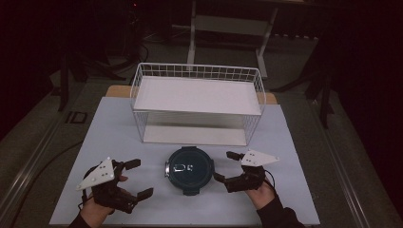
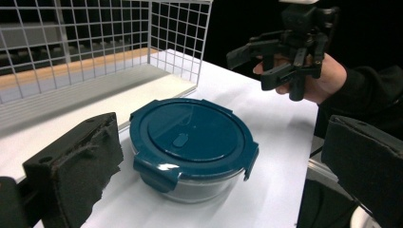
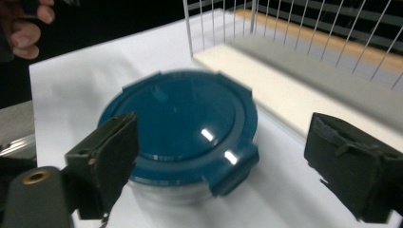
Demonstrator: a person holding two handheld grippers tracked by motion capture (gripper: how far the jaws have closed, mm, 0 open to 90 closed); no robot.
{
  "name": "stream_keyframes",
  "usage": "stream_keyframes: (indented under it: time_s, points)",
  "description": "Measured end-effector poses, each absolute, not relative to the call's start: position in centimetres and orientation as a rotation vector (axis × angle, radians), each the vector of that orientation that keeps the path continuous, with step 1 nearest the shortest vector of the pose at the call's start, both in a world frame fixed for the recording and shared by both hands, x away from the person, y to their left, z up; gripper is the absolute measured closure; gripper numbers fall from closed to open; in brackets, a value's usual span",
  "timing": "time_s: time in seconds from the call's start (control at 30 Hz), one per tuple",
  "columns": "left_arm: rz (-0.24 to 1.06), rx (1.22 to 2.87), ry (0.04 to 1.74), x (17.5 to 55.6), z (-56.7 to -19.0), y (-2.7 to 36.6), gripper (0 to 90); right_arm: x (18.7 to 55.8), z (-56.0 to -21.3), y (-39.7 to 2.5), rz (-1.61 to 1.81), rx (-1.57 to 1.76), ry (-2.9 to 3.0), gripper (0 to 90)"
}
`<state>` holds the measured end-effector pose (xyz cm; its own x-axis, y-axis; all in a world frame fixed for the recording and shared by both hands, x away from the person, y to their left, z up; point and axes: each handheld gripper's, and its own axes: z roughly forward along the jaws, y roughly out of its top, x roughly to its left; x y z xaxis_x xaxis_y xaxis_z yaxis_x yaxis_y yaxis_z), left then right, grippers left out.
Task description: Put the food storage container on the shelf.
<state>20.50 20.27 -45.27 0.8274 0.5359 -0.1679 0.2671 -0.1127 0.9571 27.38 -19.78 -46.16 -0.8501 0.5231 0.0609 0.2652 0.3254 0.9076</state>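
Observation:
A round glass container with a dark teal clip-on lid (image 1: 189, 169) (image 2: 192, 142) (image 3: 183, 121) stands on the white table (image 1: 119, 128), just in front of a white wire shelf rack (image 1: 197, 102). My left gripper (image 1: 138, 178) (image 2: 223, 166) is open to the left of the container, its jaws pointing toward it and apart from it. On the other side my right gripper (image 1: 225, 166) (image 3: 223, 161) is open close to the container's rim, with nothing between its jaws. It also appears in the left gripper view (image 2: 263, 61), held in a hand.
The wire rack (image 2: 95, 47) (image 3: 304, 42) has a white upper shelf and an open front bay above a white base board. Dark floor, cables and a table frame lie beyond the table. Bare white table surface lies left and right of the container.

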Motion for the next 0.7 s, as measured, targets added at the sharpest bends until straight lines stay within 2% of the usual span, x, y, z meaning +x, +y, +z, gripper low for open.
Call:
stream_keyframes:
  time_s: [0.47, 0.7]
  points:
    - [0.212, 1.759, 0.741, 23.2, -43.8, 18.8, 0.0, 26.1, -43.3, -19.8, 1.661, 0.63, 2.246, 15.8]
    - [0.122, 1.73, 0.834, 25.2, -43.9, 18.3, 0.0, 26.2, -42.8, -19.7, 1.678, 0.668, 2.248, 11.1]
